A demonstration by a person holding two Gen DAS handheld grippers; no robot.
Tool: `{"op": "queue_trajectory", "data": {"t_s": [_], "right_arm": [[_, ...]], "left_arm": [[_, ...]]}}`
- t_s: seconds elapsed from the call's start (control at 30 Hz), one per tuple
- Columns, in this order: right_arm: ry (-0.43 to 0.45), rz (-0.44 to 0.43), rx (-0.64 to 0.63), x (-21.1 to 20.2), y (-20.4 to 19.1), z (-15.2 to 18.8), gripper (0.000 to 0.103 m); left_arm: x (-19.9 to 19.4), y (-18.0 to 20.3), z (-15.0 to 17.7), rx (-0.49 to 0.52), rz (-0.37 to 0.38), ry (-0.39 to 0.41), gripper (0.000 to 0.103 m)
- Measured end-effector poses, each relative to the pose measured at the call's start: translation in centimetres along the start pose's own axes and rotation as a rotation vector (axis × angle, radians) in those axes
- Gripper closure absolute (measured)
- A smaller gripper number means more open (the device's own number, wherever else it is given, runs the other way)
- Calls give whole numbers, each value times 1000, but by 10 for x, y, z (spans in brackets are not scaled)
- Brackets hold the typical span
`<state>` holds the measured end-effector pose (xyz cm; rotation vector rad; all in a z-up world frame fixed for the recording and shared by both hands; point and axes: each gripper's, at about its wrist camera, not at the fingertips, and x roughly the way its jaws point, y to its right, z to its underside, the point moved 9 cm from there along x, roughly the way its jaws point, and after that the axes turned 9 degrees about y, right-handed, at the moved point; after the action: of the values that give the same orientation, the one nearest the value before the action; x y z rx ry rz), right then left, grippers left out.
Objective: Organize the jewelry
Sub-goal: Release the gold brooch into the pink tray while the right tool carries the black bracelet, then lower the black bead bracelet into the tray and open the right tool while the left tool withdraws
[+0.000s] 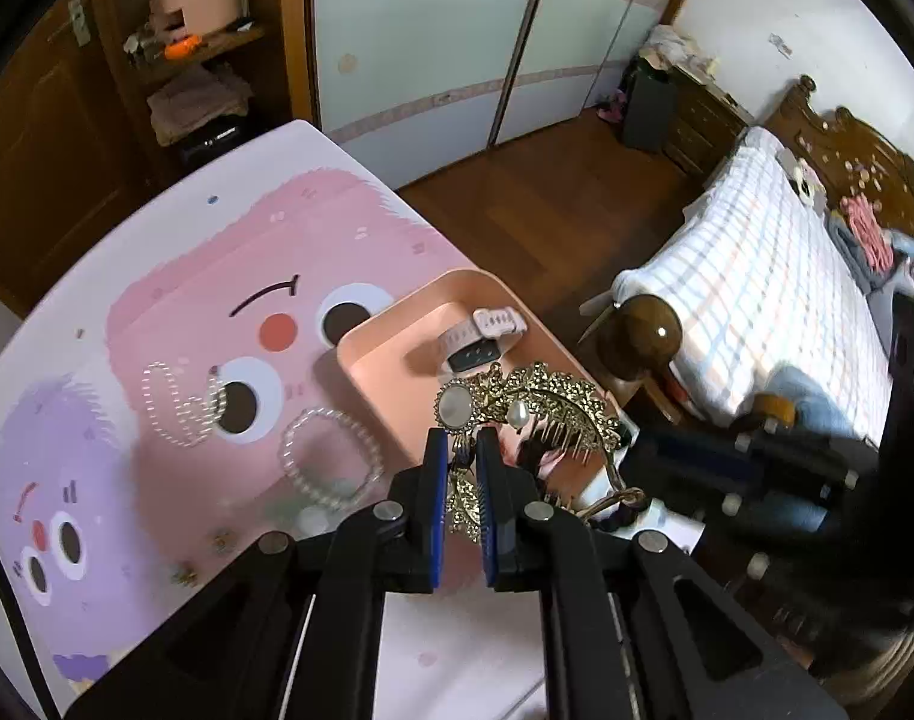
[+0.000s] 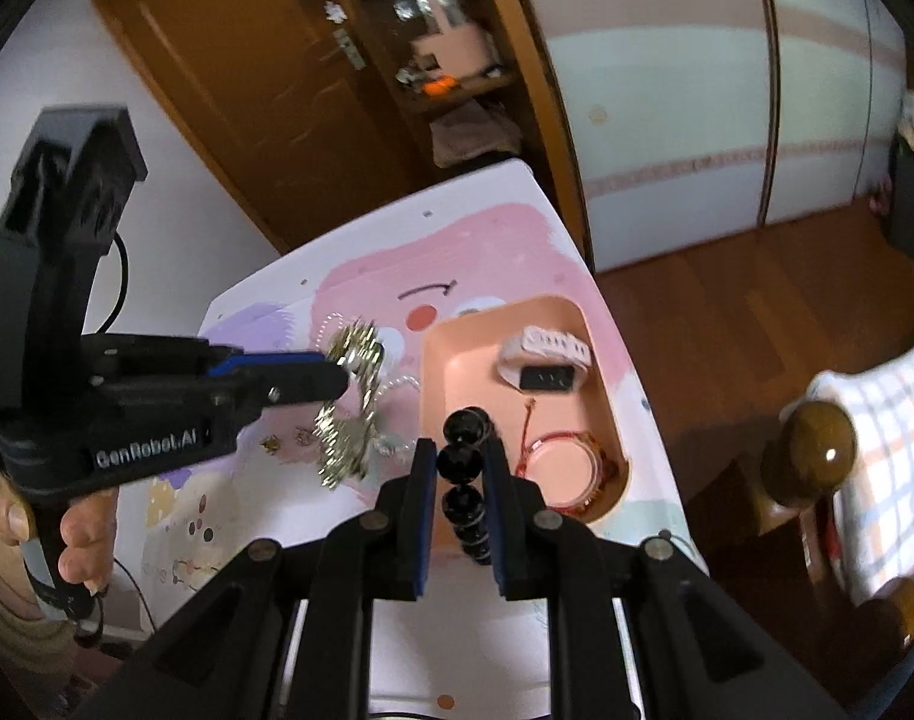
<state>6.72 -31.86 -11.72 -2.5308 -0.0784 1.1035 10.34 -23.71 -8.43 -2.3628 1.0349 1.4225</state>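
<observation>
My left gripper (image 1: 461, 438) is shut on a gold hair comb (image 1: 535, 402) with pearls and holds it in the air over the near edge of the pink tray (image 1: 372, 354); it also shows in the right wrist view (image 2: 336, 381) with the gold comb (image 2: 351, 414). My right gripper (image 2: 461, 450) is shut on a black bead bracelet (image 2: 464, 462) above the near edge of the pink tray (image 2: 601, 360). The tray holds a pink-strapped watch (image 2: 544, 360) (image 1: 484, 336) and a red-orange bracelet (image 2: 562, 468).
Two clear bead bracelets (image 1: 330, 456) (image 1: 177, 402) and small gold earrings (image 1: 183, 573) lie on the pink cartoon table top (image 1: 174, 276). A bed (image 1: 775, 300) with a wooden post (image 1: 646, 336) stands right of the table. A wardrobe and a wooden shelf stand behind.
</observation>
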Motion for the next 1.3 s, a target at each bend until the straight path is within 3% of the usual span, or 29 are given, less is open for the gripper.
{"op": "queue_trajectory", "data": {"t_s": [0.17, 0.43, 0.57, 0.73, 0.8, 1.03, 1.3], "right_arm": [[-16, 9, 28, 11, 11, 8, 88], [-26, 12, 55, 18, 20, 10, 88], [-21, 12, 57, 18, 22, 8, 88], [-11, 1, 55, 15, 19, 3, 88], [-4, -4, 54, 14, 17, 0, 88], [11, -10, 31, 17, 6, -14, 88], [-3, 0, -4, 28, -4, -19, 88]], "left_arm": [[34, -2, -1, -48, -21, -30, 96], [92, -18, 25, -130, -49, -130, 95], [103, -22, 31, -142, -41, -130, 91], [91, -20, 26, -140, -19, -95, 68], [79, -23, 22, -141, -35, -63, 51], [44, -37, 24, -158, -85, 13, 49], [2, -94, 53, -228, -225, 82, 43]]}}
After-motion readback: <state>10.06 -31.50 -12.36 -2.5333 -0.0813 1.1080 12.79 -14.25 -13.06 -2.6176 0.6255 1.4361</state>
